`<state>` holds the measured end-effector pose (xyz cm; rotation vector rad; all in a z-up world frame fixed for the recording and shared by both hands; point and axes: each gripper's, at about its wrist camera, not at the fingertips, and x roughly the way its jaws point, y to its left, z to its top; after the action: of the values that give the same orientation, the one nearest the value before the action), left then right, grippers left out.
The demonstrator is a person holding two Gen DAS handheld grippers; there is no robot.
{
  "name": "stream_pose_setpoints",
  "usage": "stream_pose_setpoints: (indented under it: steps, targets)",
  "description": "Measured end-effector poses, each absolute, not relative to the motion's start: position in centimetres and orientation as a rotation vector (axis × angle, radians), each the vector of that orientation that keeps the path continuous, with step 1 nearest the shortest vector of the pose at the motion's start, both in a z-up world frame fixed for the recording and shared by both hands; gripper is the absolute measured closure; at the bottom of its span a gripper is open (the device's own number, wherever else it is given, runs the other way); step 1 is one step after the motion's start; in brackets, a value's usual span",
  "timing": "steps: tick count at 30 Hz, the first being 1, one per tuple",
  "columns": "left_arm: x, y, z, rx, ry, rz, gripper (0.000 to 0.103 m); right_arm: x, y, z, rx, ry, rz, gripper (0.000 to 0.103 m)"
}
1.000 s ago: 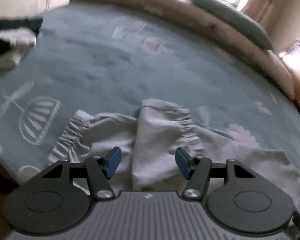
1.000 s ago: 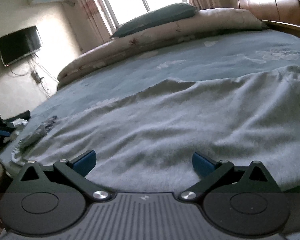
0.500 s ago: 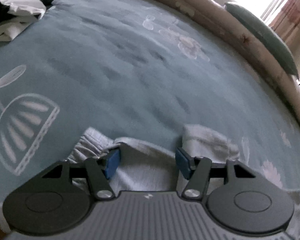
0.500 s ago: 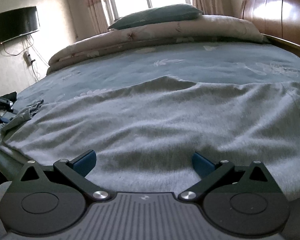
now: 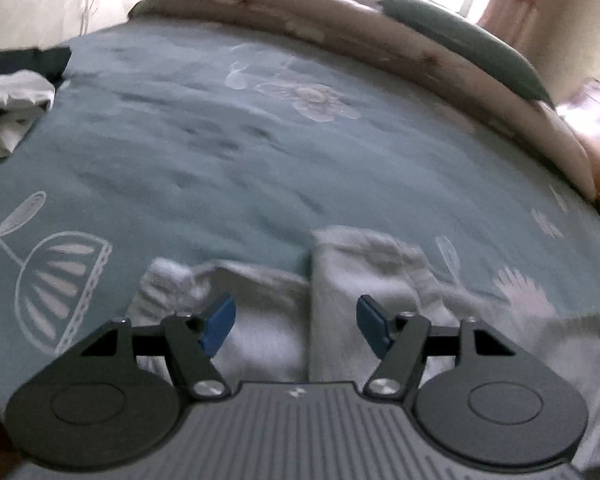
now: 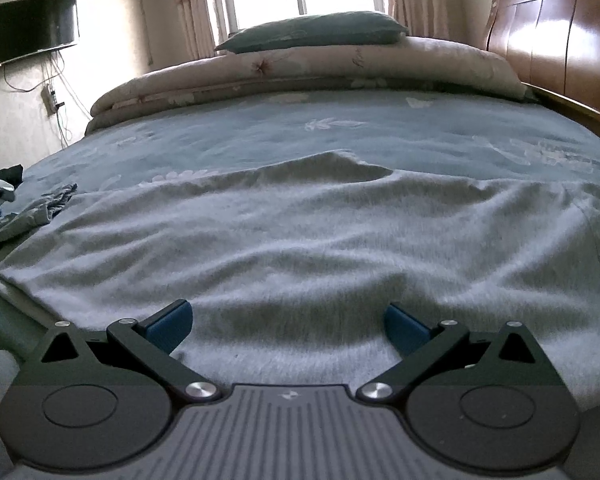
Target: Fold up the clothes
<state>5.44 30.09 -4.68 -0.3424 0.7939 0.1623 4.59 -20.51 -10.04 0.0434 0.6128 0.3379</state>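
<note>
A grey garment lies spread flat on the blue patterned bed. In the right wrist view its wide wrinkled body fills the foreground, and its gathered end lies at the far left. In the left wrist view that elastic-gathered end is bunched and folded over just ahead of the fingers. My left gripper hovers open over this end, nothing between its blue pads. My right gripper is open low over the garment's near edge, holding nothing.
A rolled beige quilt with a green pillow lies along the far side of the bed. A wooden headboard rises at the right. White and dark clothes are piled at the bed's left edge. A wall television hangs beyond.
The left gripper's view pulled back and tilted up, so more of the gathered end shows than half a second ago. The right gripper shifted slightly over the garment. Both stayed open.
</note>
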Motion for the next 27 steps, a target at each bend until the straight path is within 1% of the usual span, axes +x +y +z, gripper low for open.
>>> stream_pose_setpoints:
  steps: [2, 5, 11, 13, 16, 19, 21, 27]
  targets:
    - [3.6, 29.2, -4.7, -0.328, 0.784, 0.139, 0.036, 4.5, -20.4, -10.0, 0.036, 0.612, 0.336, 0.000]
    - [1.6, 29.0, -5.8, -0.392, 0.802, 0.122, 0.036, 4.5, -20.4, -10.0, 0.029, 0.611, 0.336, 0.000]
    - [0.0, 30.0, -8.0, -0.469, 0.869, 0.133, 0.036, 4.4, -20.5, -10.0, 0.035, 0.609, 0.339, 0.000]
    - [-0.2, 30.2, -7.2, -0.475, 0.874, 0.163, 0.036, 4.3, -20.6, -10.0, 0.037, 0.609, 0.340, 0.000]
    - [-1.2, 29.3, -5.0, -0.439, 0.807, 0.130, 0.036, 4.4, -20.6, -10.0, 0.045, 0.609, 0.340, 0.000]
    - [-1.6, 26.9, -3.0, -0.300, 0.760, 0.095, 0.030, 4.5, -20.4, -10.0, 0.038, 0.611, 0.336, 0.000]
    - [-1.5, 24.8, -2.6, -0.175, 0.765, 0.079, 0.030, 4.5, -20.3, -10.0, 0.031, 0.612, 0.334, 0.000]
    - [0.1, 18.9, -4.4, 0.158, 0.825, 0.061, 0.029, 4.6, -20.6, -9.8, 0.057, 0.616, 0.334, 0.000]
